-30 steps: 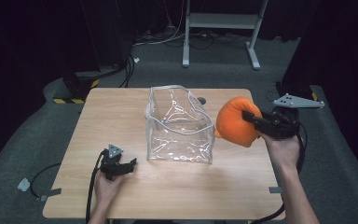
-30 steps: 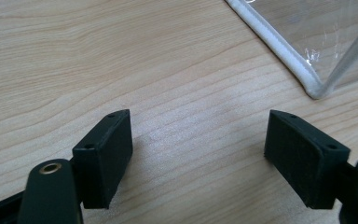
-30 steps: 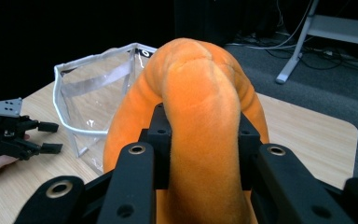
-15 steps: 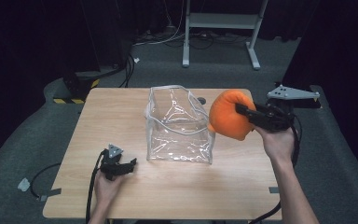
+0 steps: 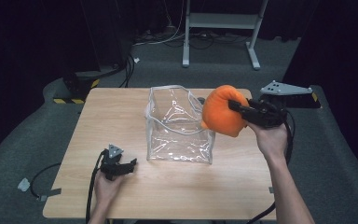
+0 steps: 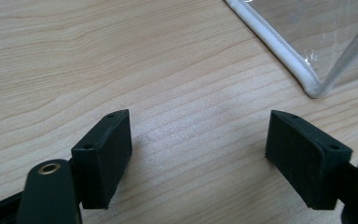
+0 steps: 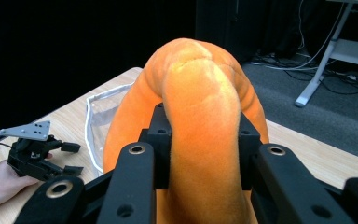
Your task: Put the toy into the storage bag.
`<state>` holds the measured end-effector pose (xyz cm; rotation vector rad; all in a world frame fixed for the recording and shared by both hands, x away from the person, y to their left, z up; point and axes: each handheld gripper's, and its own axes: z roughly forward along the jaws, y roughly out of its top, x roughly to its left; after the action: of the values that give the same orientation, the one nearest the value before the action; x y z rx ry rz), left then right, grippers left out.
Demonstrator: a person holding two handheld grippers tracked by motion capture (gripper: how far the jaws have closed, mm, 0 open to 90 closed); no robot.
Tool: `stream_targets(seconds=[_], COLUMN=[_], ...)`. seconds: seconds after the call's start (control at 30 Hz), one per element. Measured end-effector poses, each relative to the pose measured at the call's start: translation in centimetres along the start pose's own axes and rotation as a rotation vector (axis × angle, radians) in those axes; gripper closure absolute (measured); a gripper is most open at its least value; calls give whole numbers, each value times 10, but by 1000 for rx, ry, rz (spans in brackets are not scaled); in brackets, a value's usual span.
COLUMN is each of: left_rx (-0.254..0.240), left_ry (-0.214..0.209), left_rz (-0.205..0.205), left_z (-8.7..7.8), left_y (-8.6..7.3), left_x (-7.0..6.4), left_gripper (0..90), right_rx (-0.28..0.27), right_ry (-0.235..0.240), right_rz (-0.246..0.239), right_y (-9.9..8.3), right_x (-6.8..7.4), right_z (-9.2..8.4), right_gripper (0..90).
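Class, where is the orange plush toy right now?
In the high view, the orange plush toy is pinched in the right gripper, held above the right edge of the clear plastic bag.

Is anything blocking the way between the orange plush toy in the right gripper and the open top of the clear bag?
Nothing visible does. The right gripper holds the orange plush toy up beside the right rim of the clear bag, whose top is open and looks empty inside. The left gripper rests open on the table, well clear.
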<state>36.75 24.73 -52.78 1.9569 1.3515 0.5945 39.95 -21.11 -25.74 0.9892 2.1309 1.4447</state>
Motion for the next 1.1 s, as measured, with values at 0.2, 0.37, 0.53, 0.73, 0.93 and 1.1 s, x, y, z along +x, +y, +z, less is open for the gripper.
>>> stream_targets(seconds=[0.2,0.37,0.53,0.73,0.93,1.1], left_rx=[0,1,1,1,1,1], left_ry=[-2,-3,-2,-2,-2,-3], left_rz=[0,1,1,0,0,0], left_z=[0,0,0,0,0,0], left_y=[0,0,0,0,0,0], left_x=[0,0,0,0,0,0], left_gripper=[221,220,220,221,221,221], right_rx=[8,9,15,16,13,13], right_ry=[12,18,22,30,45,54], right_rz=[-4,-9,-14,-26,-36,-41], right_y=[2,3,5,10,16,19], right_x=[2,5,7,12,17,20], right_z=[6,8,11,15,21,25], right_gripper=[687,687,687,687,687,687])
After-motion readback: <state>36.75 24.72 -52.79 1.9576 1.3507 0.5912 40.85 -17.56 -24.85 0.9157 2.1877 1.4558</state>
